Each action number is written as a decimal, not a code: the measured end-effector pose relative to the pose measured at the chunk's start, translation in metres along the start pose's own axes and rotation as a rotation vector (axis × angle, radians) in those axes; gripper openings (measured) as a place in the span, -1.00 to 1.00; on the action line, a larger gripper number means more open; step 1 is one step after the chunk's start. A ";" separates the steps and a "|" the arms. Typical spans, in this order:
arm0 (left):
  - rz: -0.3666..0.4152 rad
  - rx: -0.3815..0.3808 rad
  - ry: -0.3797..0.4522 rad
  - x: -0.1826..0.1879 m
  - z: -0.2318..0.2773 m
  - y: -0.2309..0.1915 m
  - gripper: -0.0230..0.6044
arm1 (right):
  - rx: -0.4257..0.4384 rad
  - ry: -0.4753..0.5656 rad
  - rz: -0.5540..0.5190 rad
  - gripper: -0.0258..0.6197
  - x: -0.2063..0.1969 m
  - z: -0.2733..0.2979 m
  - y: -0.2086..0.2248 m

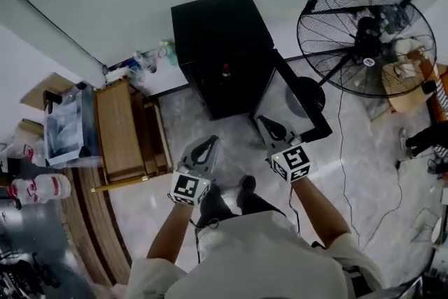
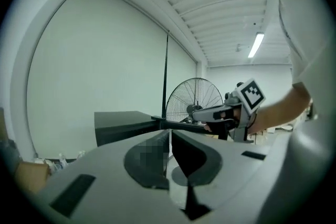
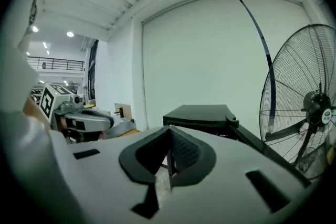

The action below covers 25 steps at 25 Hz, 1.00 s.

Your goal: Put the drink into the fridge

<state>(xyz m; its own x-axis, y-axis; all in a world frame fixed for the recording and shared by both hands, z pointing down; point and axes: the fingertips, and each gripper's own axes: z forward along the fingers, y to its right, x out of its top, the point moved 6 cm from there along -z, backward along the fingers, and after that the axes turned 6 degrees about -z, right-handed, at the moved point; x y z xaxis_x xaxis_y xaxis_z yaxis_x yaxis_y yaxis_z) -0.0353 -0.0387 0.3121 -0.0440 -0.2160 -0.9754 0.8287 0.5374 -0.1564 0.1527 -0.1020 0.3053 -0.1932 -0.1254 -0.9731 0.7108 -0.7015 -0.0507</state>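
Now, left tool (image 1: 208, 143): jaws together with nothing between them, held out in front of me and aimed at the fridge.
Right tool (image 1: 267, 124): jaws closed and empty, level with the left one and just beside the lower edge of the open door.
Floor (image 1: 175, 115): pale marble between me and the fridge, with nothing lying on that stretch.
Wooden desk (image 1: 115, 126): off to my left, well apart from both tools, with a clear box at its far side.
Fridge door (image 1: 287, 98): swung wide open to the right, its pale inner face turned towards me.
Fridge (image 1: 217, 21): a small black cabinet against the wall, dark inside.
Drink (image 1: 225, 70): a small red shape on a shelf inside the fridge. I take it for the drink, though it is too small to be sure.
Standing fan (image 1: 364, 42): right of the fridge, behind the door.
Step in hand: I judge the drink is already placed and both tools are free.
Next move: shutting the door, I think. The right tool would go round behind its free edge and push it leftwards until it meets the cabinet, keeping clear of the fan.
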 end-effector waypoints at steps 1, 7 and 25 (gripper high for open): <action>0.000 -0.005 0.002 0.006 -0.009 0.006 -0.88 | 0.000 0.002 -0.003 -0.93 0.005 -0.007 -0.004; 0.016 -0.036 0.019 0.030 -0.066 0.018 -0.88 | -0.005 0.014 -0.029 -0.93 0.029 -0.039 -0.043; 0.032 -0.077 -0.004 0.029 -0.185 0.018 -0.88 | -0.092 0.010 0.006 -0.93 0.049 -0.109 -0.150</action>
<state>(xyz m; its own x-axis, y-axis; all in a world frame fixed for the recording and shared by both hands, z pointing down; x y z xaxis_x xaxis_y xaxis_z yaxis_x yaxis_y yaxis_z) -0.1251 0.1156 0.2527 -0.0157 -0.2006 -0.9795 0.7841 0.6055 -0.1366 0.1103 0.0741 0.2402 -0.1820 -0.1218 -0.9757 0.7710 -0.6336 -0.0647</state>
